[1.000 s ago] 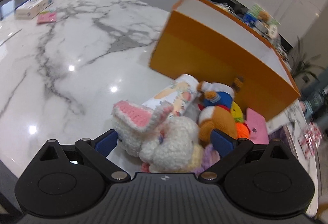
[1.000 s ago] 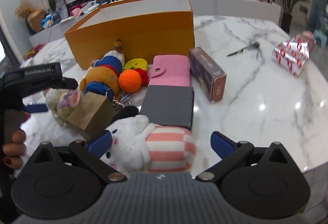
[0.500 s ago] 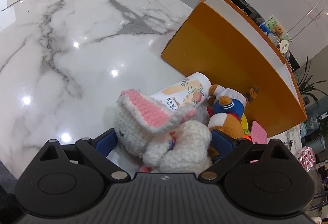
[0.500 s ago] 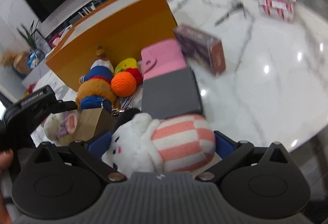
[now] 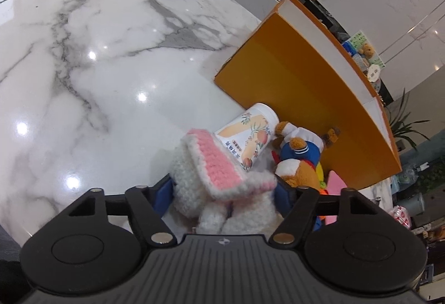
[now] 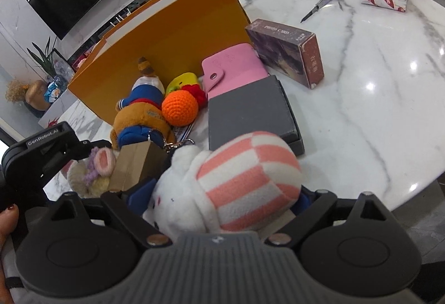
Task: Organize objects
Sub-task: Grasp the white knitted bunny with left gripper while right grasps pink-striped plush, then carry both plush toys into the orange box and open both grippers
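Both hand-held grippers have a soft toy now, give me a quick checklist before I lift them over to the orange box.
1. Left hand-held gripper closed on the crochet rabbit: ok, blue pads press both sides.
2. Right hand-held gripper closed on the striped plush: ok, though it bulges past the pads.
3. Rabbit free of the printed canister: not ok, the canister lies over its pink ear.
4. Striped plush clear of the grey box: cannot tell, they overlap in view.
5. Orange box open at the top: ok.
6. Room inside the orange box: cannot tell, the interior is hidden.
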